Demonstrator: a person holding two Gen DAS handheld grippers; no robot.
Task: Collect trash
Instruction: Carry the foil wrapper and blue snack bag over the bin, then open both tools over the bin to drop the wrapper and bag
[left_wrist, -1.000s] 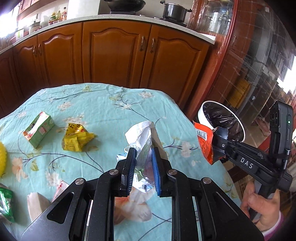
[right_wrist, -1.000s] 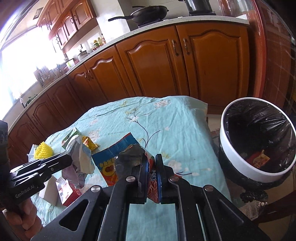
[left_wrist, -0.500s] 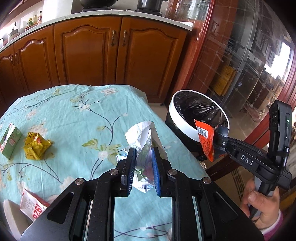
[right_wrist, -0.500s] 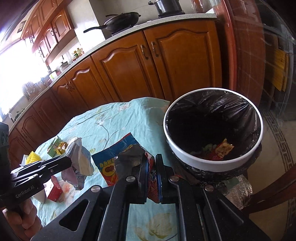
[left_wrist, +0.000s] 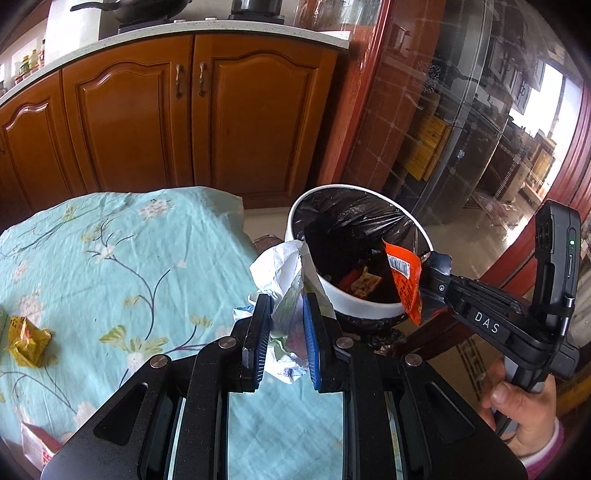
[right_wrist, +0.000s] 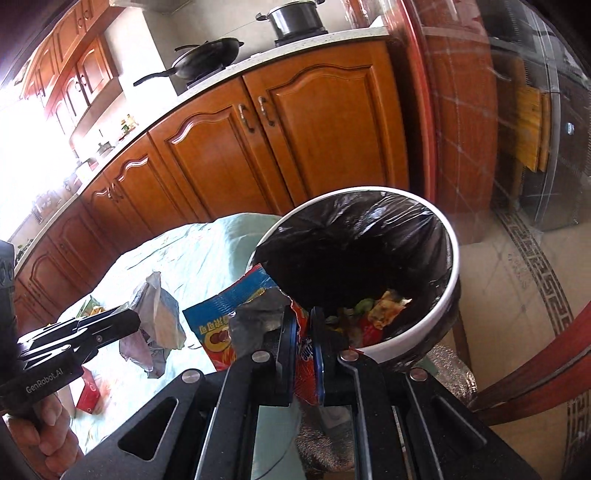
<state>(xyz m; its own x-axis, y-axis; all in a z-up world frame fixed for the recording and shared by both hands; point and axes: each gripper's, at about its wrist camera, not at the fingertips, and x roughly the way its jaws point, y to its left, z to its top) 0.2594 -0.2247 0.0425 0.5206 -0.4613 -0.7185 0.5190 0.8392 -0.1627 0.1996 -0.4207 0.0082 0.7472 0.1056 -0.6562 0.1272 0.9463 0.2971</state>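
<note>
white bin (left_wrist: 334, 291) with black liner (right_wrist: 354, 236); turquoise floral tablecloth (left_wrist: 129, 258); orange-red wrapper (left_wrist: 404, 280); yellow wrapper (left_wrist: 27, 341).

The left gripper (left_wrist: 284, 334) pointed down at a slant, just beside the bin (left_wrist: 373, 304), its jaws clamped on a wrapper (left_wrist: 282, 273). The right gripper (right_wrist: 303, 354) slanted down at the bin's near rim, jaws nearly together on a packet (right_wrist: 221, 317). A hand (left_wrist: 524, 417) held the right gripper's handle; another hand (right_wrist: 40, 432) held the left one's.
</note>
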